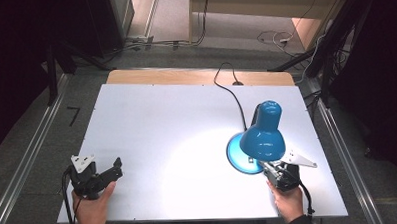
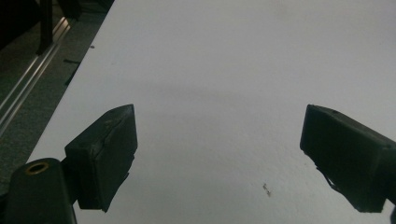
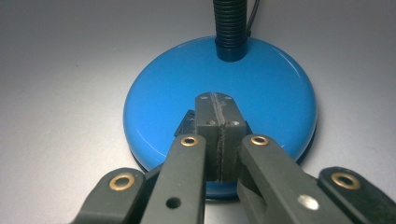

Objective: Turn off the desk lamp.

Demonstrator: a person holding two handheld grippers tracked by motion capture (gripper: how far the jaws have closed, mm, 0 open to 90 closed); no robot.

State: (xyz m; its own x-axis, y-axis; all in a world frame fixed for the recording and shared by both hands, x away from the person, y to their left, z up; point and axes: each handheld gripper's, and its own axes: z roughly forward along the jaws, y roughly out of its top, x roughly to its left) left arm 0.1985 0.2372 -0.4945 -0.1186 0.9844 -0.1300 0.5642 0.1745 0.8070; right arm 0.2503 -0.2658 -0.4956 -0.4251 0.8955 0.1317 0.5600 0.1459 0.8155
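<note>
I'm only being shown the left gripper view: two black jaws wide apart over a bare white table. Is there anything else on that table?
Observer: Yes. A blue desk lamp stands on the table's right part, well away from your left gripper.
Operator: What is the other hand doing?
Observer: Its right gripper has its jaws shut together, with the tips over the lamp's round base, beside a small black part that may be a switch.
Operator: Is the lamp on?
Observer: It seems so: in the high view a bright pool of light lies on the table under the shade.
</note>
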